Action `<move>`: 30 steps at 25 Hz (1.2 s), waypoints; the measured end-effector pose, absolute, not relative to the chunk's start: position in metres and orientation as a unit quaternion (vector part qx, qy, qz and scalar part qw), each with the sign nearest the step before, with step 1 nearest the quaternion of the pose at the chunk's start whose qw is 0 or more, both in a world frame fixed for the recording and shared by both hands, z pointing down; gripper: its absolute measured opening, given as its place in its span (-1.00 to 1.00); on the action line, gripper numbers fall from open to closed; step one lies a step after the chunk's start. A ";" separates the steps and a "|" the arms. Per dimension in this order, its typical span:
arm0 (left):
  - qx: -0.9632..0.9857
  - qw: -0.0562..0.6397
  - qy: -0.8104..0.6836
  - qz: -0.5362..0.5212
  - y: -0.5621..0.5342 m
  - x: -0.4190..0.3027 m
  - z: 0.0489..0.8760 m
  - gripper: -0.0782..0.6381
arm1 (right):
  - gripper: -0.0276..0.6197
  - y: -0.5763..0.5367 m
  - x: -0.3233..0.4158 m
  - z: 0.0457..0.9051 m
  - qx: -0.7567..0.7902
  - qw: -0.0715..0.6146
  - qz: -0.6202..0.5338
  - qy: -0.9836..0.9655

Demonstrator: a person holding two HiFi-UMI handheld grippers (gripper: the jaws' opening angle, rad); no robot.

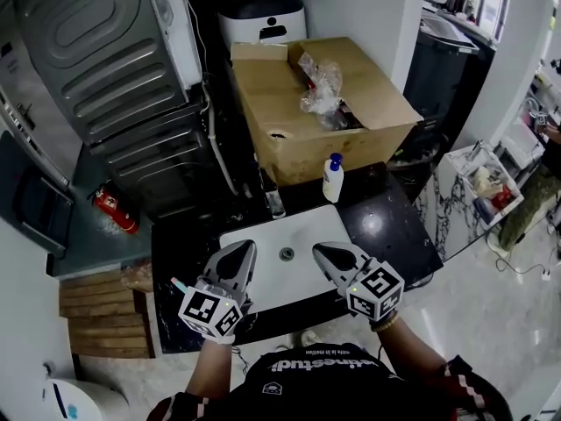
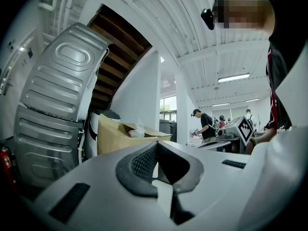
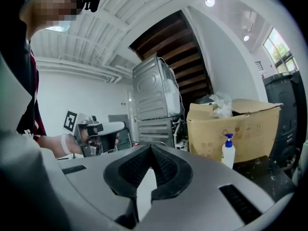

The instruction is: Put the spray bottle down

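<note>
Little writing can be read. The white lettering across the person's black shirt (image 1: pixel 307 364) is upside down and too small to make out. The open brown cardboard box (image 1: pixel 351 134) carries only faint printed symbols on its side, and the bottle's label shows no legible text. The white plastic spray bottle with a blue nozzle top (image 1: pixel 332 181) has a slim, rounded body. It stands upright on the glossy black countertop (image 1: pixel 390 222), behind the white rectangular sink basin (image 1: pixel 263 235) and just in front of the box, well apart from both grippers. The left gripper (image 1: pixel 244 250) and the right gripper (image 1: pixel 322 251) hover side by side over the basin, pointing toward the box. Each has its dark ribbed jaws pressed together at the tips with nothing between them.
</note>
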State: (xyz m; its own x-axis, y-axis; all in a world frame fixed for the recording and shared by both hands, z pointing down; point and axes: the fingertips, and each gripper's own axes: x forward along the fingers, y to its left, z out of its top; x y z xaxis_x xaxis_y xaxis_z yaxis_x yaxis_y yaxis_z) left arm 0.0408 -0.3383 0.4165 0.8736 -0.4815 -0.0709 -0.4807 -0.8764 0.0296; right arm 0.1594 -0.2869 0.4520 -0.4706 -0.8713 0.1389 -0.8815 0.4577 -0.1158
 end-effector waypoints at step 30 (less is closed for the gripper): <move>0.963 0.012 -0.265 -0.037 -0.340 0.022 0.421 -0.74 | -0.80 -0.293 0.147 0.441 0.508 0.006 0.082 -0.857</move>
State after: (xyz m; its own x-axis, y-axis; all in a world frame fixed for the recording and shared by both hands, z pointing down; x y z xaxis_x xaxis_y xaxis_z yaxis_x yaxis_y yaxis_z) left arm 0.0222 -0.3403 0.4215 0.8564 -0.5123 -0.0648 -0.5106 -0.8588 0.0421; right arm 0.1466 -0.2927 0.4410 -0.4833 -0.8704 0.0939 -0.8724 0.4699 -0.1346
